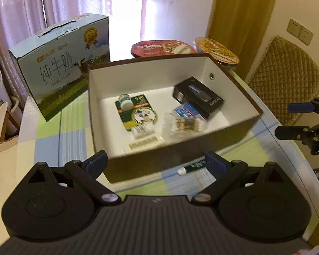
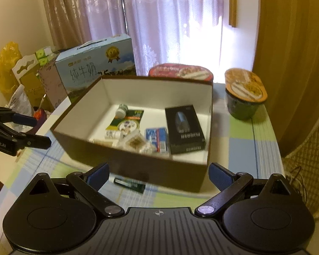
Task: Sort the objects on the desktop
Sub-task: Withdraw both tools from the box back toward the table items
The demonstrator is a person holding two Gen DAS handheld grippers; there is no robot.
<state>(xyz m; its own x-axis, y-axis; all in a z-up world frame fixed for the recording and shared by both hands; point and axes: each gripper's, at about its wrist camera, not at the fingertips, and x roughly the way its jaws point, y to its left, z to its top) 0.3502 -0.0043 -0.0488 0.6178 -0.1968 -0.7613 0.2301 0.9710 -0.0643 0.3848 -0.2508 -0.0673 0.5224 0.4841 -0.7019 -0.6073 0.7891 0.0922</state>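
Note:
A brown box (image 1: pixel 174 155) (image 2: pixel 159 172) with a white inside stands on the table. In it lie a black carton (image 1: pixel 198 98) (image 2: pixel 184 128), a green card (image 1: pixel 138 111) (image 2: pixel 128 120), a small white bottle (image 1: pixel 125 102) (image 2: pixel 121 110), a blue packet (image 1: pixel 186 110) (image 2: pixel 157 139) and a clear bag of swabs (image 1: pixel 184 126) (image 2: pixel 136 143). A dark green tube (image 1: pixel 193 166) (image 2: pixel 129 183) lies on the cloth just before the box's near wall. My left gripper (image 1: pixel 157 162) (image 2: pixel 32 130) is open, above the near wall. My right gripper (image 2: pixel 158 175) (image 1: pixel 287 119) is open too, empty, right of the box.
A blue milk carton (image 1: pixel 61 63) (image 2: pixel 95 63) stands behind the box at left. Two instant-noodle bowls, one red (image 1: pixel 162 47) (image 2: pixel 180 72) and one orange-lidded (image 1: pixel 217 50) (image 2: pixel 245 91), sit at the back. A quilted chair (image 1: pixel 287 76) is at right. Bags and boxes (image 2: pixel 27 78) crowd the left.

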